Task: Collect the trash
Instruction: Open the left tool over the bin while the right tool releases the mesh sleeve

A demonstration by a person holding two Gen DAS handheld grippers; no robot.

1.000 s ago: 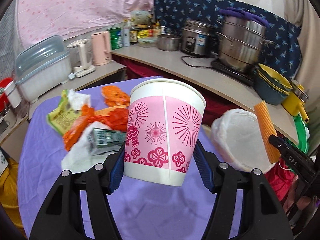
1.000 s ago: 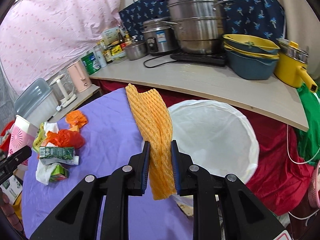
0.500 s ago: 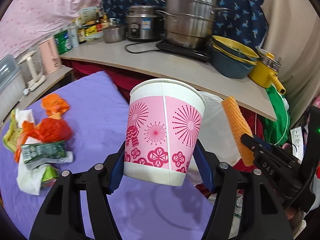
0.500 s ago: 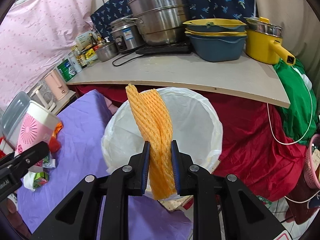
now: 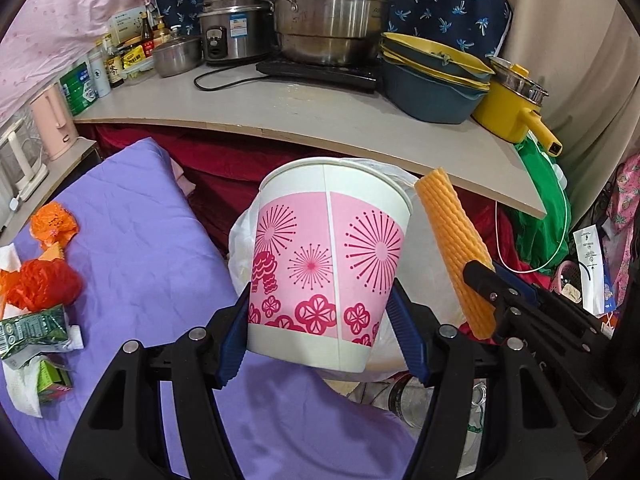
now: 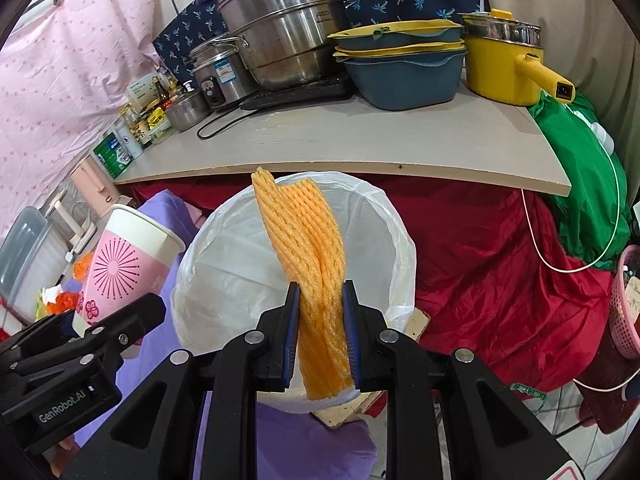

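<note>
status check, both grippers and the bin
Left gripper clamped on pink paper cup. Right gripper shut on orange foam net, over the lined bin. Nothing blocking the bin mouth.

One paper cup [image 5: 328, 272] with pink patterns, and one orange foam net [image 6: 312, 264]. One bin [image 6: 224, 272] lined with a white bag. Two grippers: the left gripper [image 5: 320, 336] and the right gripper [image 6: 320, 336]. On the purple cloth [image 5: 152, 248] at the left lie two green cartons [image 5: 32, 330] (one partly hidden under tissue) and about three orange wrappers [image 5: 52, 222]. On the far counter [image 5: 320, 116]: one tall steamer pot [image 5: 332, 8], one rice cooker [image 5: 230, 26], one small steel pot [image 5: 176, 54], one yellow pot [image 5: 510, 98], one stack of blue and yellow basins [image 5: 432, 80].
</note>
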